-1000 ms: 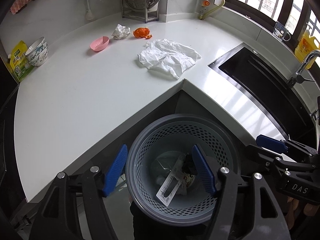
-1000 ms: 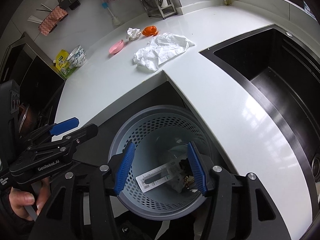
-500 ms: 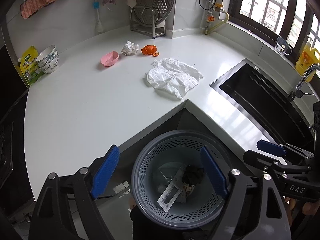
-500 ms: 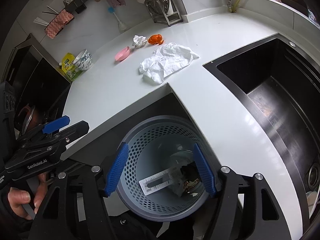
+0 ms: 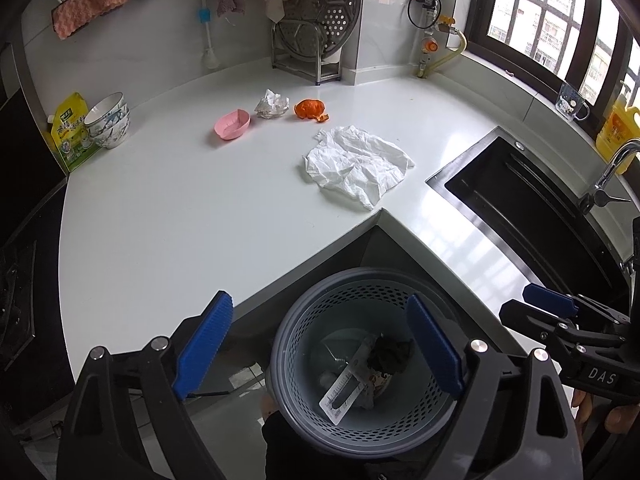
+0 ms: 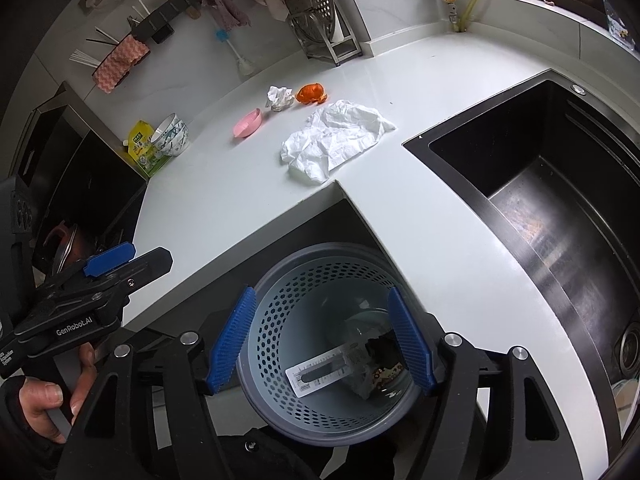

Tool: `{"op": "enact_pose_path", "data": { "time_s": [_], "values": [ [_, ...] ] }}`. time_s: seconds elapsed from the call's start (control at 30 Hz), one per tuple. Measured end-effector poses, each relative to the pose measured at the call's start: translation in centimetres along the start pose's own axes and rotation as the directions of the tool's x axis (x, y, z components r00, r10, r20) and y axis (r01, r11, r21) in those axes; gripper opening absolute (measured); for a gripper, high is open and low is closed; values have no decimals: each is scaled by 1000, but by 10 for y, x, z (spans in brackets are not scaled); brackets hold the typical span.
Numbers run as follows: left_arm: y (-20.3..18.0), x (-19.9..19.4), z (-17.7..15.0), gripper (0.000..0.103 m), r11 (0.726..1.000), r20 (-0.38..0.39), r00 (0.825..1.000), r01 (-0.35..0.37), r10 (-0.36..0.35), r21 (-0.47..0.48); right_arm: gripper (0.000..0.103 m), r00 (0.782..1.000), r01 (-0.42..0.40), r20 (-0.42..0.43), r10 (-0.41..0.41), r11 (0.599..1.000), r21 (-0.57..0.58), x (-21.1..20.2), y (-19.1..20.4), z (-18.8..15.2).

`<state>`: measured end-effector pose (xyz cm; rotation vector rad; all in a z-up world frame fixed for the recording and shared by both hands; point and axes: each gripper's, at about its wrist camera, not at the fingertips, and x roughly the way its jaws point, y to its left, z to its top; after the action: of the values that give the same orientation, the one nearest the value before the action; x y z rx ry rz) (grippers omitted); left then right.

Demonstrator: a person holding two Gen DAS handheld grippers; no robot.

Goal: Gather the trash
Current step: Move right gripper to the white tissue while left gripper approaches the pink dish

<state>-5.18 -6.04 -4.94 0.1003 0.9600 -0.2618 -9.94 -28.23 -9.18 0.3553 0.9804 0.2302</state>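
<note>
Both are hanging over the bin (image 5: 362,364) at lower centre. The left hand-held gripper (image 5: 320,346) and right hand-held gripper (image 6: 320,340) have just been opening, jaws apart, nothing between them. Drop looks done. Next is probably reaching for the white bag (image 5: 356,166) on the table (image 5: 180,208), mid-frame.

Daylit, sharp in the middle, bent at the rims.

Lit by pale daylight from the window (image 5: 560,28) at the far right corner of the surface (image 5: 180,208). Soft streaks of glare on the surface's near right edge beside the black sink (image 5: 532,216); faint shadow under the crumpled white paper (image 5: 356,164). Strong fisheye curving and dark vignetting toward every corner. Dim inside the basket (image 6: 276,344) and sink. No motion blur.
</note>
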Motion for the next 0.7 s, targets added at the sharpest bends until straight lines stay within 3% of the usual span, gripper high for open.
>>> {"op": "enact_pose_path", "data": {
  "time_s": [0.23, 0.47, 0.7],
  "values": [
    [-2, -9, 12, 88, 999, 15, 1000, -6, 5, 37, 67, 999, 9, 37, -11, 999, 39, -6, 1, 1],
    [6, -9, 27, 90, 996, 44, 998, 30, -34, 80, 69, 996, 62, 59, -66, 997, 53, 1, 9, 12],
    [34, -1, 64, 95, 991, 79, 995, 52, -61, 120, 69, 990, 108, 78, -117, 988, 112, 16, 23, 41]
  ]
}}
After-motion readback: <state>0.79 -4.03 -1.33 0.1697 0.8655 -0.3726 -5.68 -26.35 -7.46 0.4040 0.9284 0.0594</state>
